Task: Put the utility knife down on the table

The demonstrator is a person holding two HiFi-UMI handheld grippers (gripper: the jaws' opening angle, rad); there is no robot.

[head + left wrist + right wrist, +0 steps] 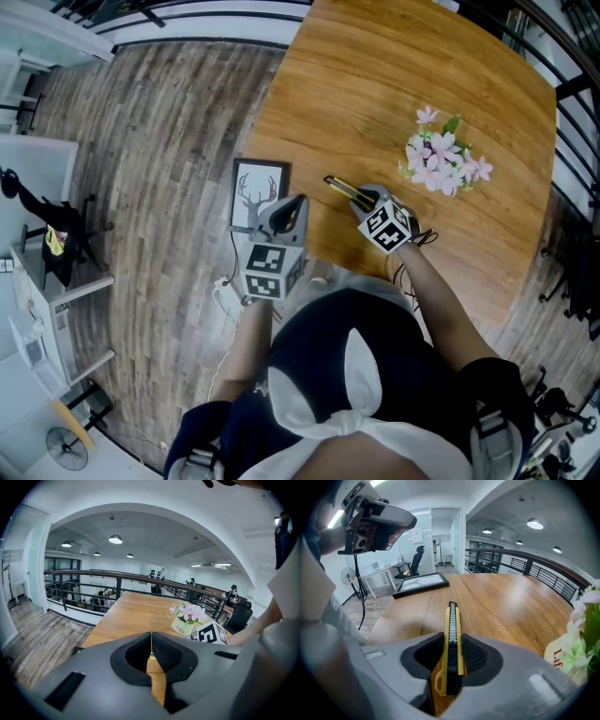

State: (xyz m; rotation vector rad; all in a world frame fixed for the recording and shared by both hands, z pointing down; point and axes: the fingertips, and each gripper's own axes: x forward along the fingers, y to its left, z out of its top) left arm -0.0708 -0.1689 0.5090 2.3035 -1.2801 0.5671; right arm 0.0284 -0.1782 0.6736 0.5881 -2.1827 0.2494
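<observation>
My right gripper [451, 657] is shut on a yellow and black utility knife [452, 630]. The knife sticks out forward between the pads, over the wooden table [511, 602]. In the head view the knife [345, 190] points up-left from the right gripper [367, 200], near the table's front edge; I cannot tell whether it touches the wood. My left gripper [151, 644] is shut with nothing between its pads. It hangs at the table's front-left corner [292, 214], to the left of the knife.
A small pot of pink flowers [442, 164] stands on the table to the right of the right gripper. A framed deer picture [256, 194] lies at the table's left edge, just beyond the left gripper. A black railing [117, 581] runs behind the table.
</observation>
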